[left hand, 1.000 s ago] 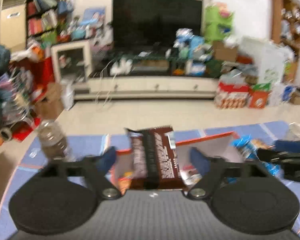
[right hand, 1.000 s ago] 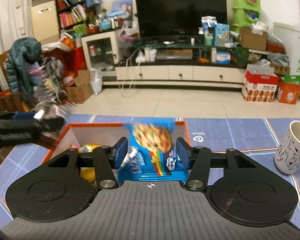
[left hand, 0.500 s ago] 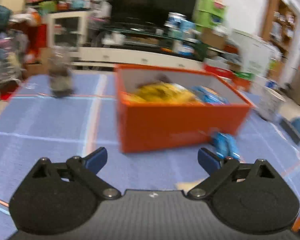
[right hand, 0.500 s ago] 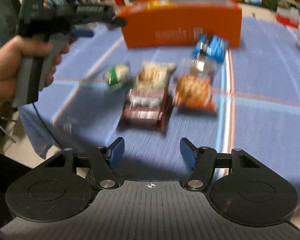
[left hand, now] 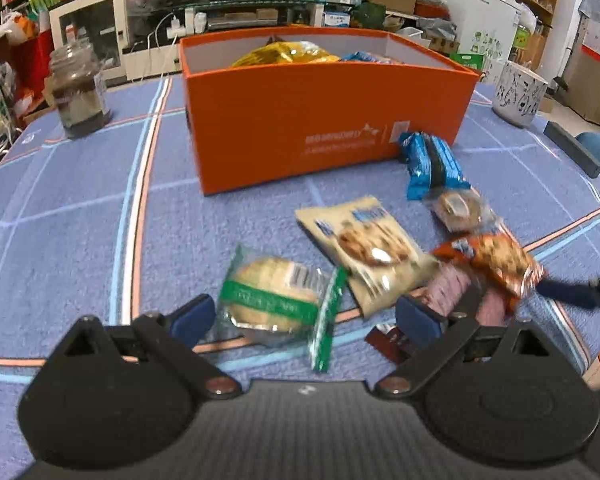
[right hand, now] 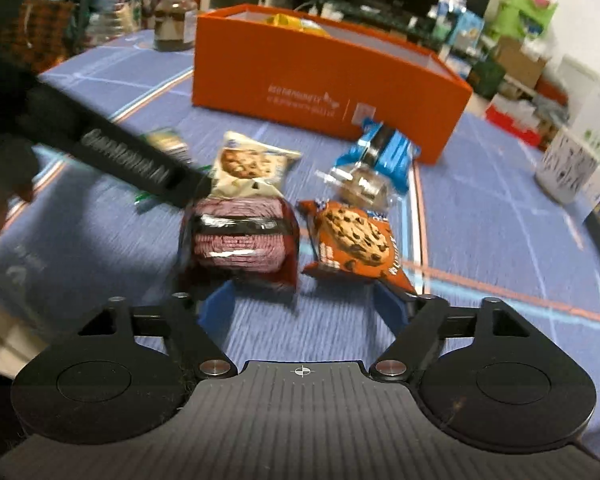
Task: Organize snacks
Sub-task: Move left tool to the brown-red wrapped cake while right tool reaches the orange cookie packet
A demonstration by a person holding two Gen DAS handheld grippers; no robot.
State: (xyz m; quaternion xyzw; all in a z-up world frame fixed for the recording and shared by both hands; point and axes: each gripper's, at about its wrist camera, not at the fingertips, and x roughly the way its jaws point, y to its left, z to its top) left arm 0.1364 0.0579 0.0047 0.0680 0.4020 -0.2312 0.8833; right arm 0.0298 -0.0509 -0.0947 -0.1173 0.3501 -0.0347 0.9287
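Note:
The orange box [left hand: 324, 108] [right hand: 324, 76] stands on the blue cloth with a yellow bag [left hand: 284, 54] inside. Loose snacks lie in front of it. My left gripper [left hand: 304, 318] is open, and a green-wrapped pastry [left hand: 276, 300] lies between its fingers, not pressed. My right gripper [right hand: 306, 308] is opening with only cloth between its fingers. Just beyond them lie a dark red packet [right hand: 240, 240] and an orange cookie packet [right hand: 356, 240]. Farther off are a cream cookie packet [left hand: 368, 244], a clear-wrapped muffin [left hand: 456, 208] and a blue packet [left hand: 432, 164].
A glass jar [left hand: 78, 88] stands left of the box and a patterned white mug [left hand: 520, 92] stands to its right. A dark bar [left hand: 572, 148] lies at the table's right edge. In the right wrist view the left gripper's body [right hand: 132, 160] crosses over the snacks.
Both grippers held packets over the box a second ago; now both are empty and low over the loose snacks in front of it. Their jaws stand wider.

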